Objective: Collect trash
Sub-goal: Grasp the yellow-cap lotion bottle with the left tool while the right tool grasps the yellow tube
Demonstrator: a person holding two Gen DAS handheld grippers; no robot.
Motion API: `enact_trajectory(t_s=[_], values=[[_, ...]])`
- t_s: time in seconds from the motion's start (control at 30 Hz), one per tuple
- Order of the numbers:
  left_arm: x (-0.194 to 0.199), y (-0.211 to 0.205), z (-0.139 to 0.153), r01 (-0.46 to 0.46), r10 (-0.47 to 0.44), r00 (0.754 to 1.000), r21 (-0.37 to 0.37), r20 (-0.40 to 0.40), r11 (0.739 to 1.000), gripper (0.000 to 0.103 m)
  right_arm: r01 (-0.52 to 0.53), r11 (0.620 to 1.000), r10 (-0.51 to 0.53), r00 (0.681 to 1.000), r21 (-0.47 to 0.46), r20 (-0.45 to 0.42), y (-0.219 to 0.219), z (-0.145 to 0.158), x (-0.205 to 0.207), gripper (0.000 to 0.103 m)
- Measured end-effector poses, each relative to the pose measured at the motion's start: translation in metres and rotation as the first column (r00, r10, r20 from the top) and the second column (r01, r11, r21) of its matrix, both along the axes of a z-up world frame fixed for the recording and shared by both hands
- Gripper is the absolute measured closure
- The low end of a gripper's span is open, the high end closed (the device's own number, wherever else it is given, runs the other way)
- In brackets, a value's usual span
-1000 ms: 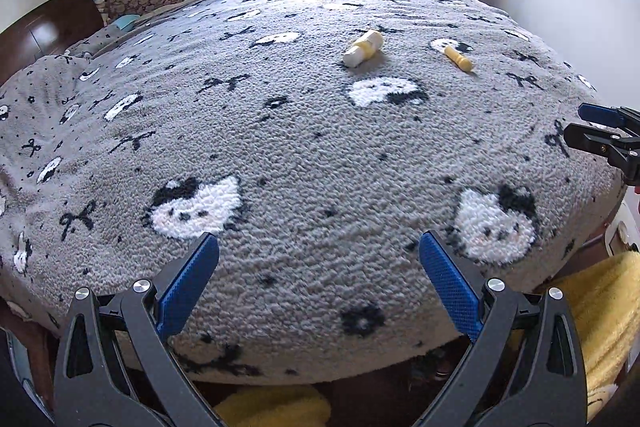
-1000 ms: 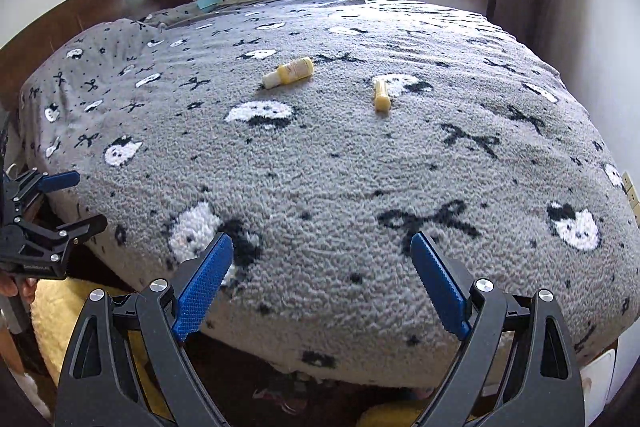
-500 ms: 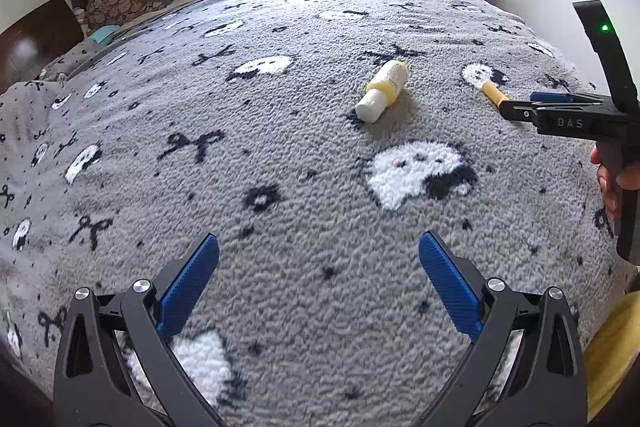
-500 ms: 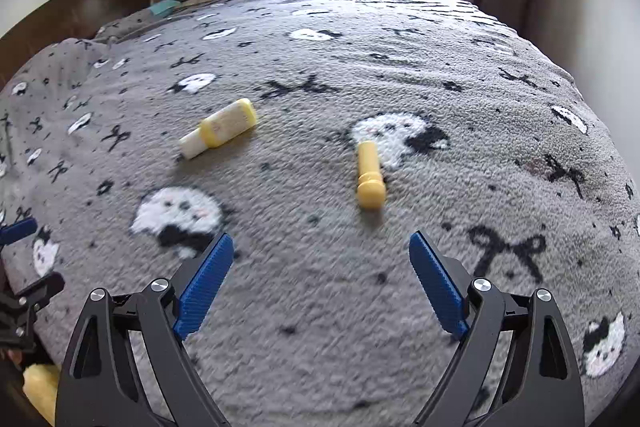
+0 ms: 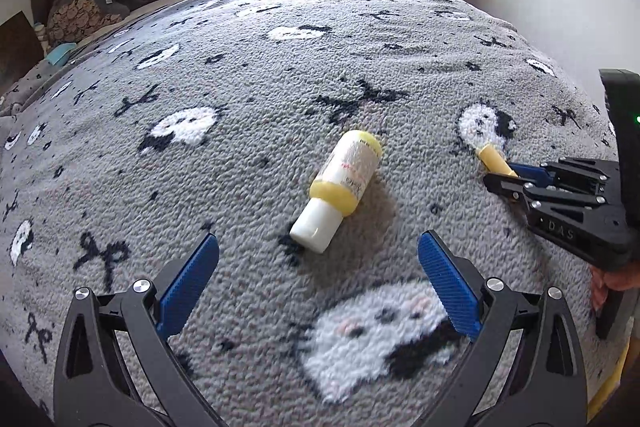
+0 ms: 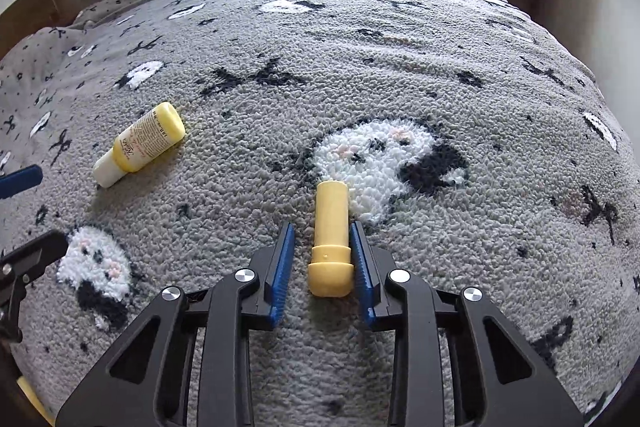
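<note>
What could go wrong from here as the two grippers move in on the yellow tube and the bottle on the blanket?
The right gripper straddles the small yellow tube unevenly: one pad sits close, the other stands off, so closing may roll or skew it. The fluffy blanket is soft, and the fingertips could snag its pile. The left gripper is open short of the round bottle, which could roll if nudged.

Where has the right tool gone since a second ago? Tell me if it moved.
Yes. The right tool moved forward over the blanket, from the bed's near edge to the small yellow tube, which now lies between its narrowed fingers.
</note>
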State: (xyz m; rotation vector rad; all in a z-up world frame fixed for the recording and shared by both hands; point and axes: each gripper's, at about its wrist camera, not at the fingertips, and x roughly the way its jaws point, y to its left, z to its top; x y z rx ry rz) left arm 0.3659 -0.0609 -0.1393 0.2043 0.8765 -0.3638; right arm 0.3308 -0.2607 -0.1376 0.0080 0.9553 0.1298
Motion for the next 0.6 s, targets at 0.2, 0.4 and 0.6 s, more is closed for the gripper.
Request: enact_trajectory(t_s=[0.2, 0.4, 0.6], values=[[0.037, -0.020, -0.014, 0.005, -0.004, 1.000, 0.017, -0.024, 1.000, 0.021, -0.021, 1.000, 0.021, 1.000, -0.003, 0.016, -0.005, -0.003, 0.006, 0.081], [0.055, -0.030, -0.028, 0.013, -0.012, 0.998, 0.018, -0.067, 1.000, 0.044, -0.034, 0.999, 0.034, 0.999, -0.019, 0.020, 0.000, -0.004, 0.011, 0.082], [0.043, -0.031, -0.022, 0.031, -0.031, 0.997, -0.005, -0.067, 1.000, 0.066, -0.018, 1.000, 0.018, 0.999, -0.025, 0.032, 0.008, -0.007, 0.007, 0.082]])
